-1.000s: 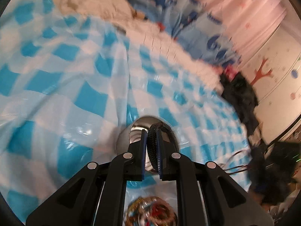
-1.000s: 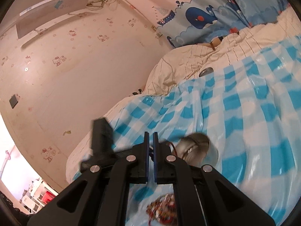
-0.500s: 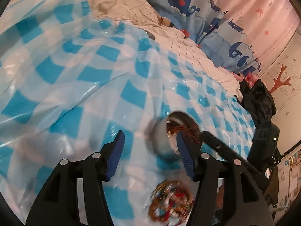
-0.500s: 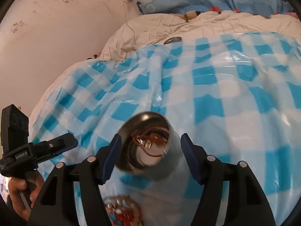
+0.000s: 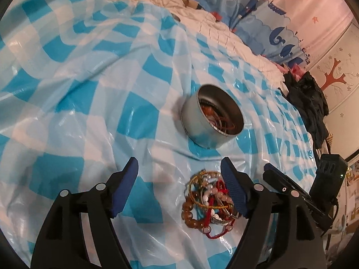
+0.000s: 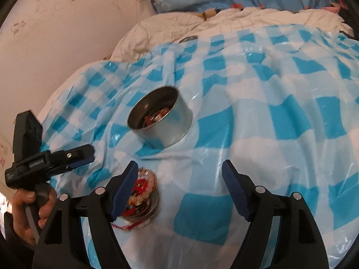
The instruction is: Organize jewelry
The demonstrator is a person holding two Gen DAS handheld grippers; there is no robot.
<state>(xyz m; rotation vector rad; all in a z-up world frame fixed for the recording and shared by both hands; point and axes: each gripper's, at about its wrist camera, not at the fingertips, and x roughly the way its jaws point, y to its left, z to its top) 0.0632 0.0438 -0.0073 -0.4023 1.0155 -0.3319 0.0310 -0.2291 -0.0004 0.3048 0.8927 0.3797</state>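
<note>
A blue-and-white checked plastic sheet (image 5: 94,103) is spread over the bed and carries everything; it is wrinkled and glossy, and it rises toward its far edge, where the white quilt (image 6: 224,24) shows beyond it. Near the middle of the sheet a round metal tin (image 5: 202,123) is set, open at the top, with some reddish pieces already lying inside; nearer the sheet's near edge a tangled heap of bracelets (image 5: 208,199) is left, apart from the tin. The left gripper (image 5: 179,188) is held with jaws wide and empty, the heap just inside its right finger; the right gripper (image 6: 179,188) is likewise spread wide and holds nothing. The step in hand is judged to be reaching for another piece; one strand must be pinched out of the tangle and carried into the tin.
</note>
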